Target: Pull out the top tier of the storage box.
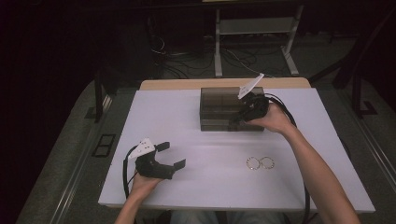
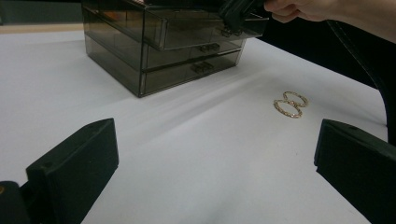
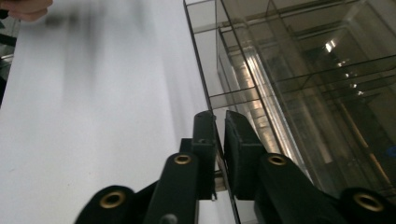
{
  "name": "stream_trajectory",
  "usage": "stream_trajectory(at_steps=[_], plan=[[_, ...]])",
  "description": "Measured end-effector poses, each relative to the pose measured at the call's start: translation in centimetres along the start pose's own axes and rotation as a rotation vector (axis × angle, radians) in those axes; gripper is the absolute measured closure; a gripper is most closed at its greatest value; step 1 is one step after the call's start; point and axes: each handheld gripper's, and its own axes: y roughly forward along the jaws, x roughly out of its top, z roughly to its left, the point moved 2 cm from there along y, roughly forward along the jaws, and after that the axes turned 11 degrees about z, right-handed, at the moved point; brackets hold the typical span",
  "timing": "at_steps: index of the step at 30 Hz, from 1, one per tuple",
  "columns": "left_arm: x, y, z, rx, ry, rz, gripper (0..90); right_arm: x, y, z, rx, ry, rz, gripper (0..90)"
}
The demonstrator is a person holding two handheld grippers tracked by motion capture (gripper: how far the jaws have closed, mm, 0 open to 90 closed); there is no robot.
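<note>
While the right claw (image 1: 236, 118) was clenched on the thin front edge of the top drawer of the smoked acrylic drawer box (image 1: 224, 108) at the far middle of the white table (image 1: 168, 121), the left claw (image 1: 171, 155) rested released near the front edge. Judged rigid, light, slick and scratch-prone, the box is best taken by its small drawer handles (image 2: 210, 47). Two gold rings (image 1: 260, 163) lay on the matte table; the room beyond was dim.

Dim overall in the high view; bench (image 1: 187, 186) the sole bright patch, surroundings sunk in near-black with a reddish cast. Soft, grainy detail. Faint shadow streaks across the bench in the left gripper view. Smeared motion blur at upper left of the right gripper view; small glare spots on the smoked drawer box (image 3: 327, 70).
</note>
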Motion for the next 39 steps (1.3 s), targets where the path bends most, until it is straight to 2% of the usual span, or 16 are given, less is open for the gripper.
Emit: stream_trajectory(at_steps=[13, 22, 30, 39], plan=[[0.0, 0.0, 0.1, 0.001, -0.001, 0.002, 0.0, -0.2, 0.0, -0.2, 0.026, -0.020, -0.020, 83.6], [0.0, 0.0, 0.0, 0.001, 0.002, 0.004, 0.0, -0.5, 0.0, 0.0, 0.043, -0.013, -0.026, 83.6], [0.0, 0.0, 0.0, 0.002, 0.003, 0.006, 0.0, -1.0, -0.1, 0.4, 0.060, -0.008, -0.043, 83.7], [0.0, 0.1, -0.1, 0.002, 0.002, 0.006, 0.0, -1.2, -0.1, 1.3, 0.056, -0.016, -0.041, 84.0]])
